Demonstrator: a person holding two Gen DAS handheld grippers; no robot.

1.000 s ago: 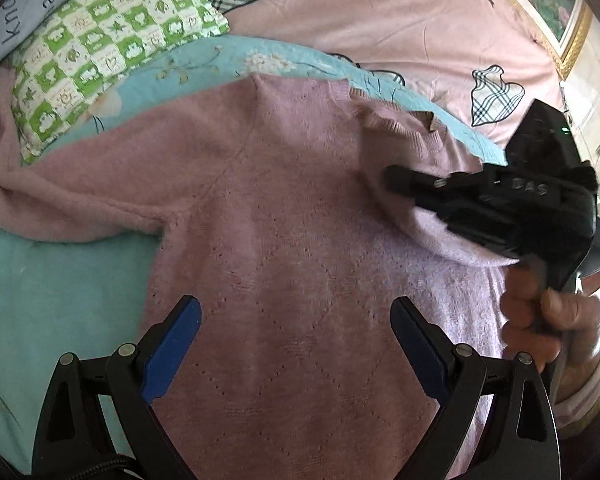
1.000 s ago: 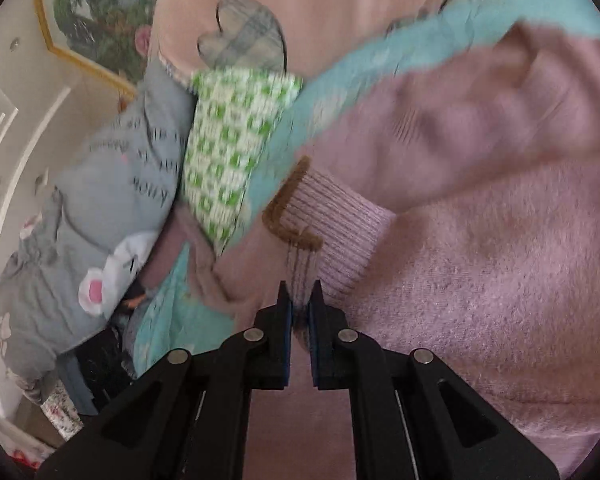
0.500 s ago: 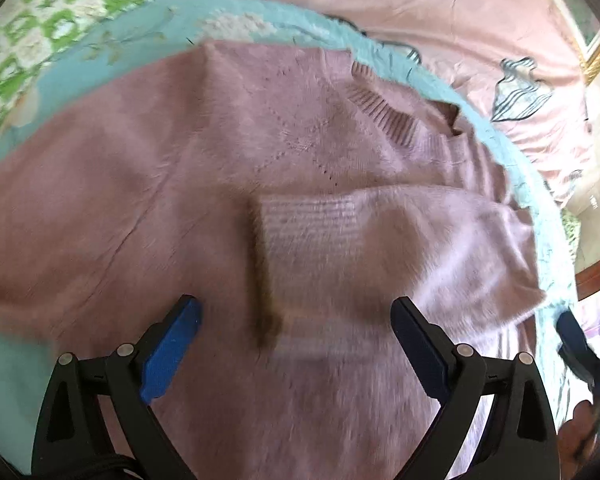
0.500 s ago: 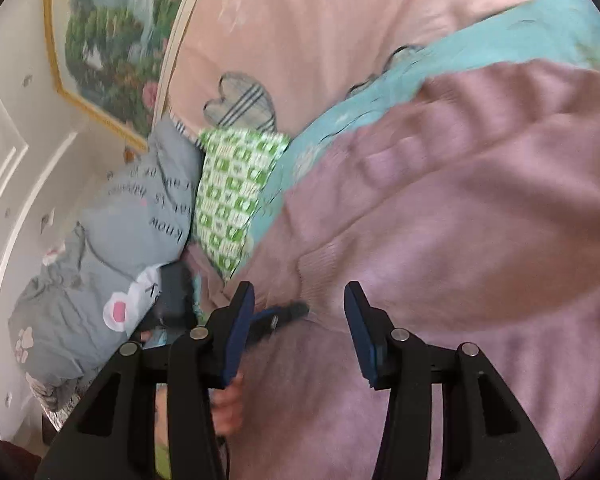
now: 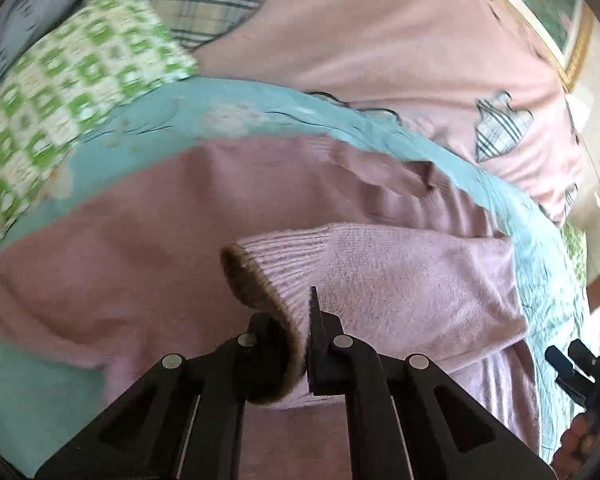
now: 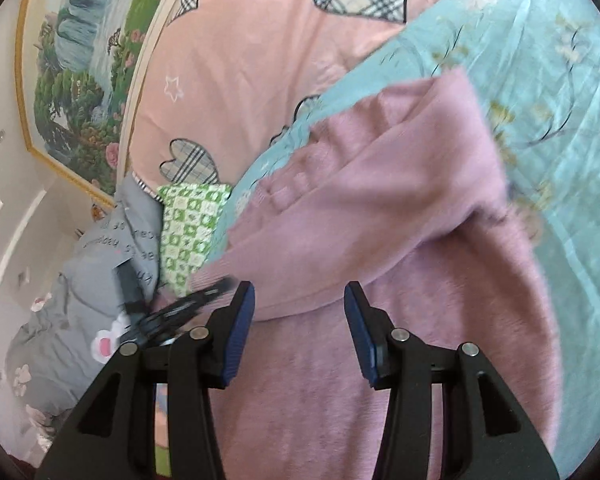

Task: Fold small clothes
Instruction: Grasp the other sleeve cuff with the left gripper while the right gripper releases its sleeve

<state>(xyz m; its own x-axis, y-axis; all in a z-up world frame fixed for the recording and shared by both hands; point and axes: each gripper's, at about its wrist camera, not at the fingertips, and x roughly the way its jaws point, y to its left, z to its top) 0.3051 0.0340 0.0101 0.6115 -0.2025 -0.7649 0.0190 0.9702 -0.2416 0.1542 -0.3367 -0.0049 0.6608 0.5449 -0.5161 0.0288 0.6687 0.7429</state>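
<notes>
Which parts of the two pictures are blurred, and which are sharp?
Left wrist view: the green checked pillow is smeared, while the sweater cuff is sharp. Right wrist view: the other hand-held gripper is streaked, and the teal sheet smears rightward.

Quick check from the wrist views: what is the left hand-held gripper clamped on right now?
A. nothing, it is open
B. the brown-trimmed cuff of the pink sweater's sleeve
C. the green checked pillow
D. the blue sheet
B: in the left wrist view the left hand-held gripper is shut with the ribbed, brown-trimmed cuff of the pink sweater between its pads.
</notes>
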